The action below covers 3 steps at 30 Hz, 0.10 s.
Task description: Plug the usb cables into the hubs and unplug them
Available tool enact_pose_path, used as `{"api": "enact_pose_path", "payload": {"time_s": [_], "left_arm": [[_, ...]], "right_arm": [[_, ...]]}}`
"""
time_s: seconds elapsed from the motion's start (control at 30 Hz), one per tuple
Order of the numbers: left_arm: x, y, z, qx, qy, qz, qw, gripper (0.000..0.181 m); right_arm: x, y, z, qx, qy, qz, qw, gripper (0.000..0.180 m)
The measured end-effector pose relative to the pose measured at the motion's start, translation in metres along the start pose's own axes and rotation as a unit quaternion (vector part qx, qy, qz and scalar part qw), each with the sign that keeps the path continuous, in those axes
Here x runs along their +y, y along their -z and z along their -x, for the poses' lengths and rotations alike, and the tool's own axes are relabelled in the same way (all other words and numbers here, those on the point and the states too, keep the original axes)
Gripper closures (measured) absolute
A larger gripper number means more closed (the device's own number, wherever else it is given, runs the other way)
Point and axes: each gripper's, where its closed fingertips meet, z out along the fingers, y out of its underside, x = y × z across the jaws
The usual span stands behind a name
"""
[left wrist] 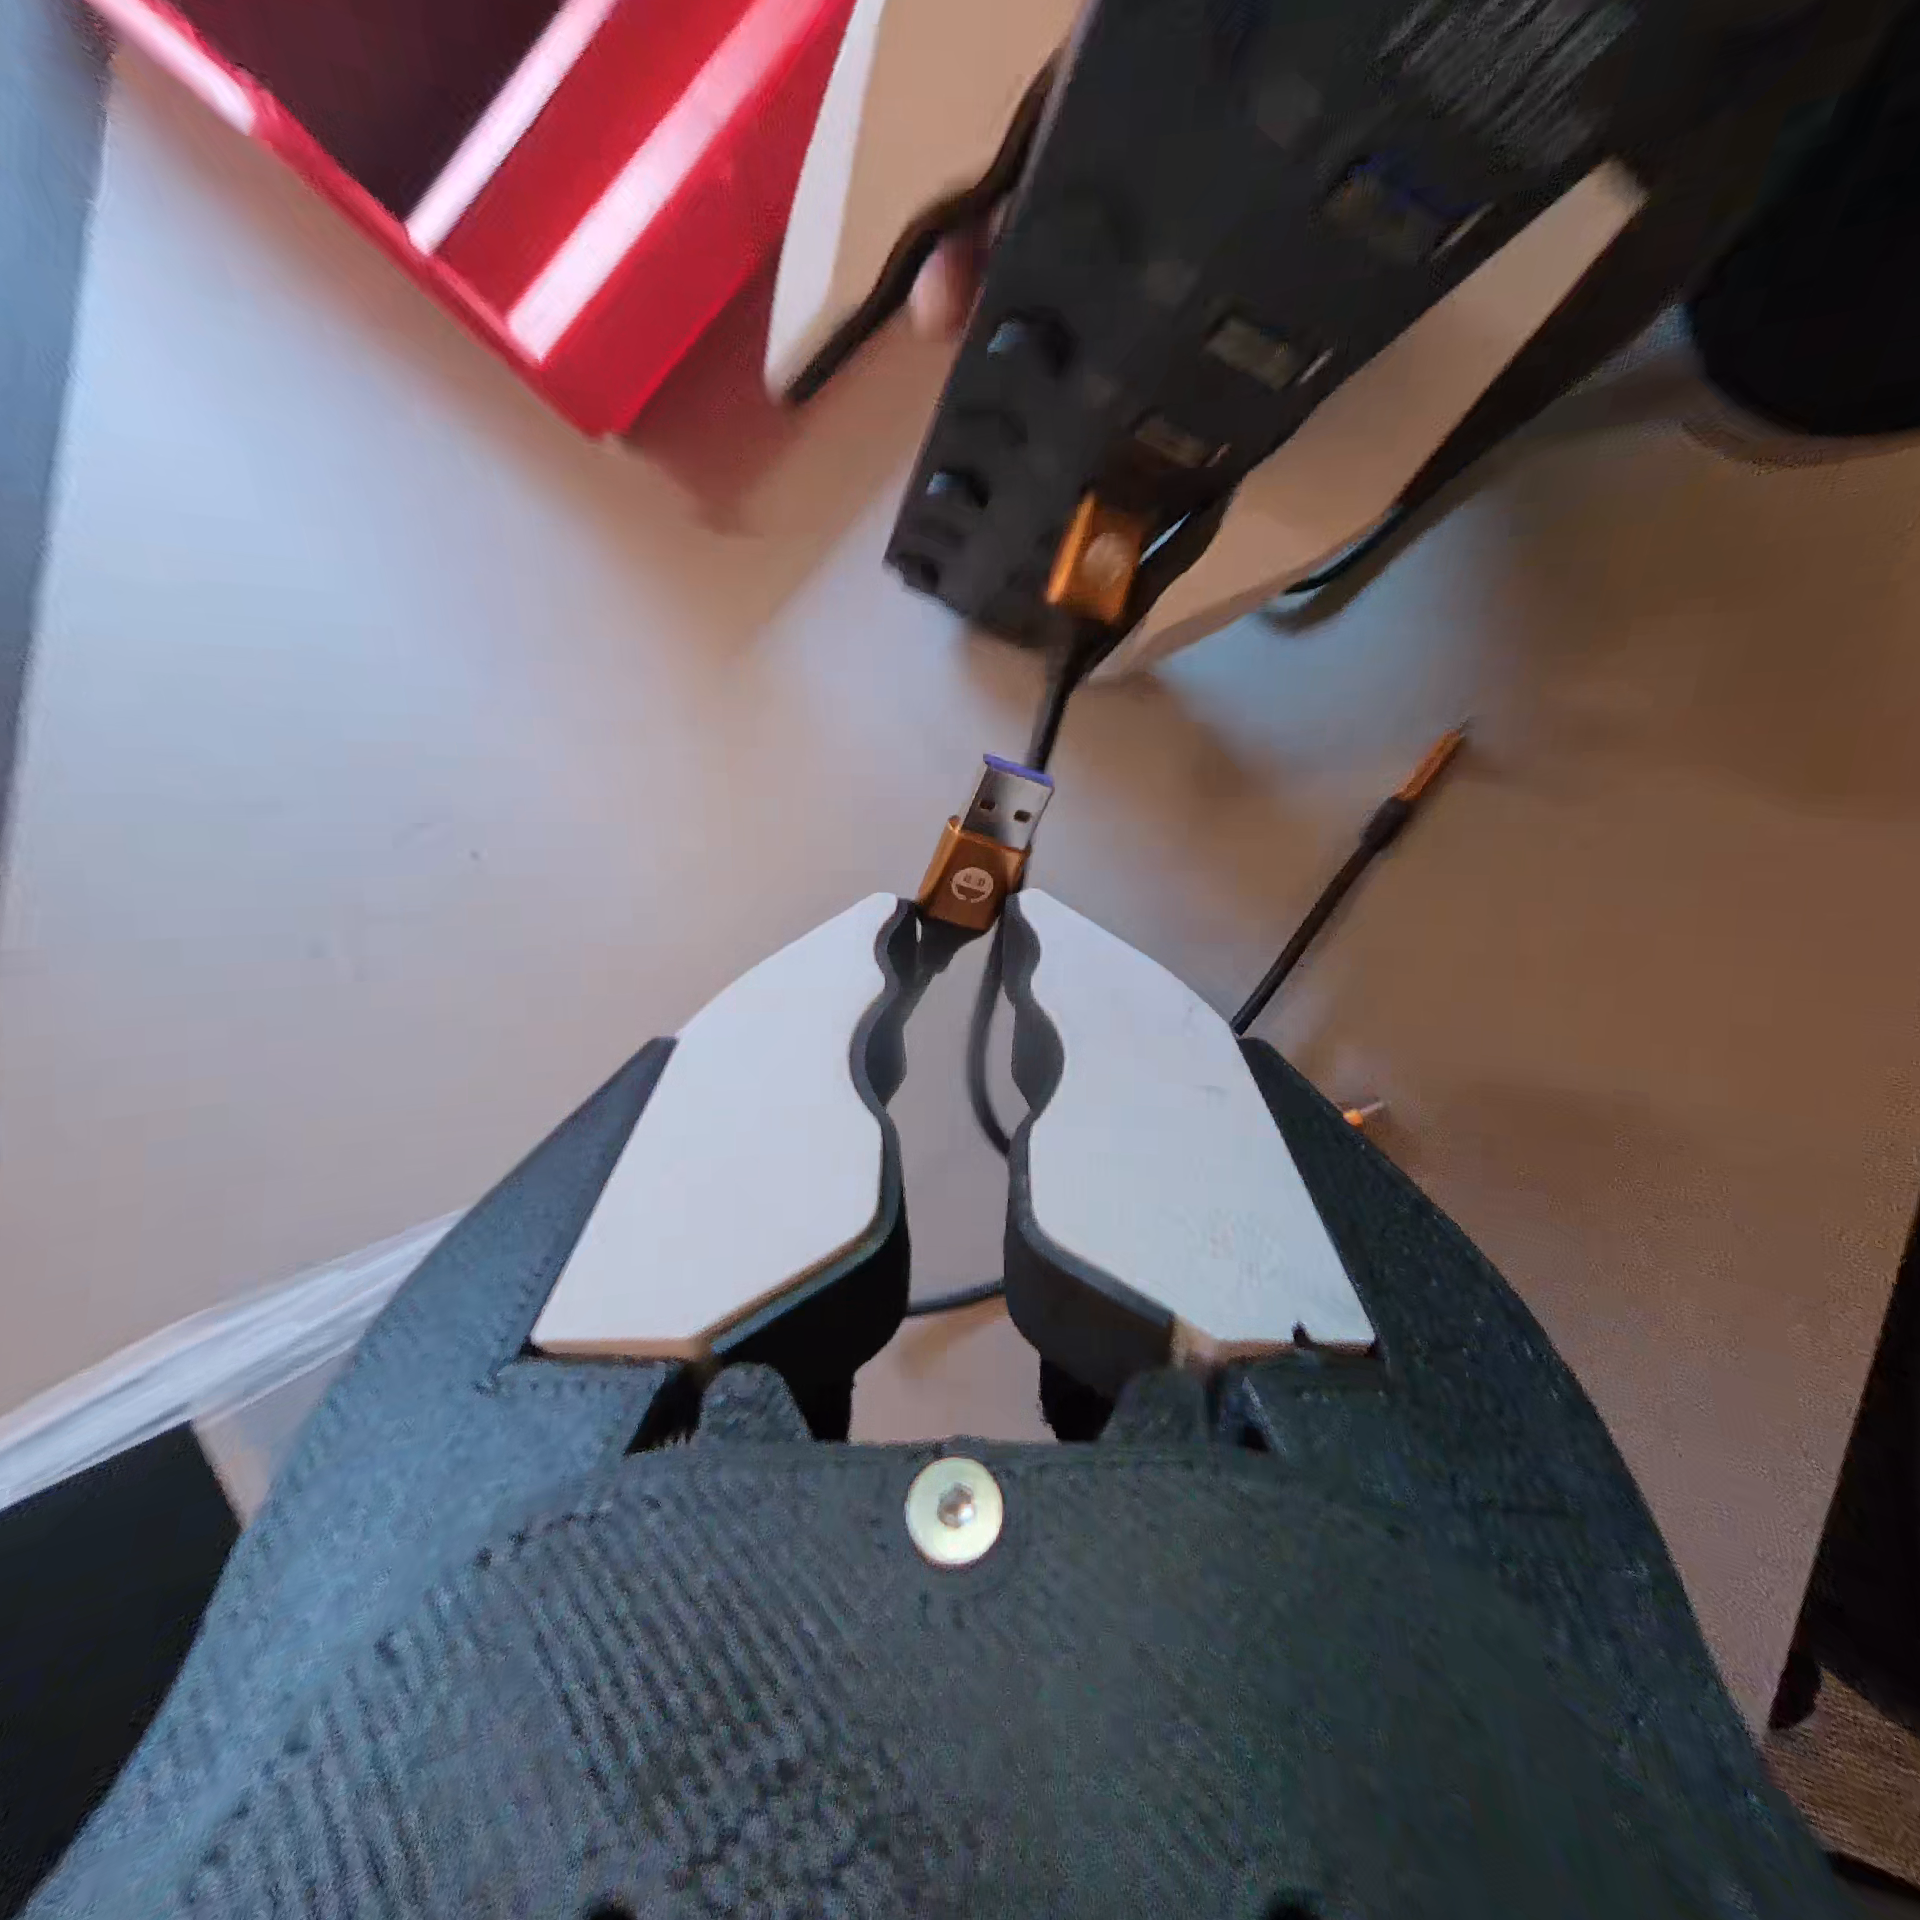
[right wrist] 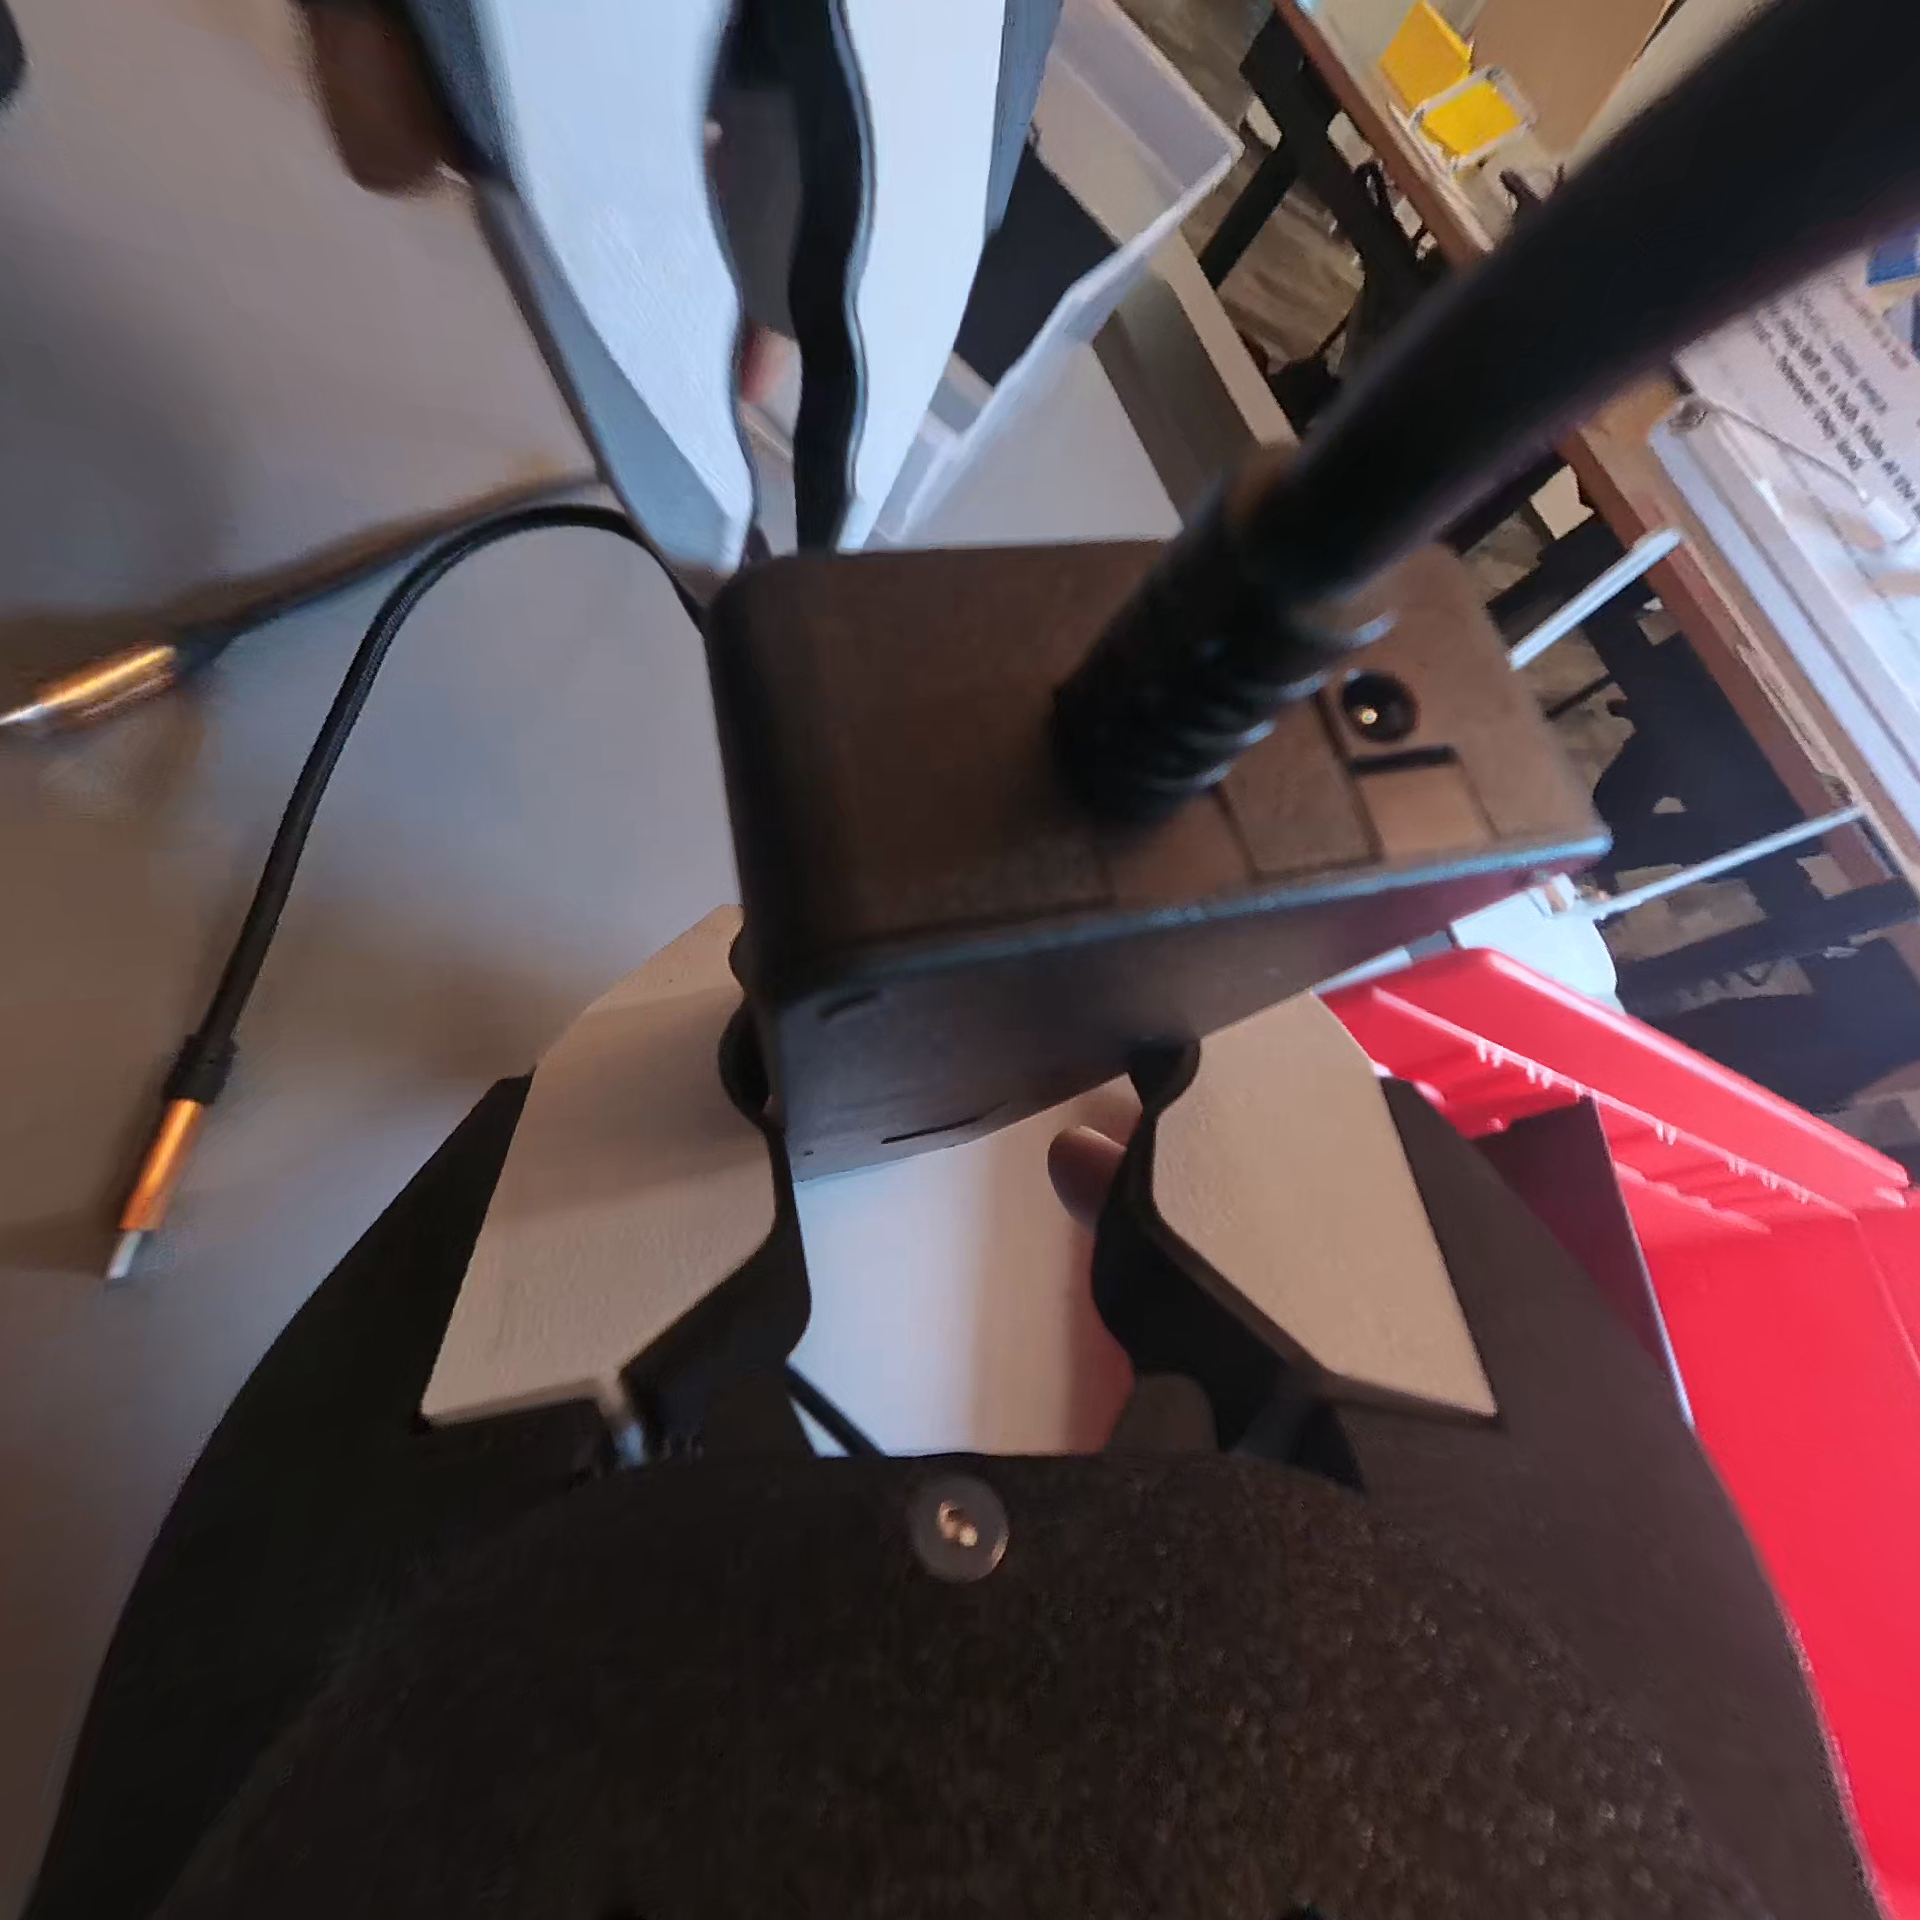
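In the left wrist view my left gripper is shut on an orange USB plug, its metal end pointing at the black hub a short way ahead. A second orange plug sits in a port at the hub's near end. In the right wrist view my right gripper is shut on the hub and holds it above the table. The left gripper shows beyond the hub there. The hub's thick black lead runs off to the upper right.
A red bin stands at the far left, and it shows at the right in the right wrist view. Loose black cables with orange ends lie on the pale table. Other desks stand beyond the table edge. My hands' fingertips stand some 7 cm from each other.
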Motion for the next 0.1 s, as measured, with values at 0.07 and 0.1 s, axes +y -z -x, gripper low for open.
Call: {"api": "enact_pose_path", "payload": {"time_s": [0.07, 0.1], "left_arm": [[0.01, -0.011, 0.006, 0.024, 0.026, -0.013, 0.999, 0.165], [0.013, -0.015, 0.01, 0.035, 0.045, -0.028, 0.998, 0.165]], "right_arm": [[0.005, 0.01, 0.002, -0.021, -0.007, 0.0, 1.0, 0.111], [0.007, 0.016, 0.004, -0.037, -0.014, -0.004, 0.999, 0.111]]}}
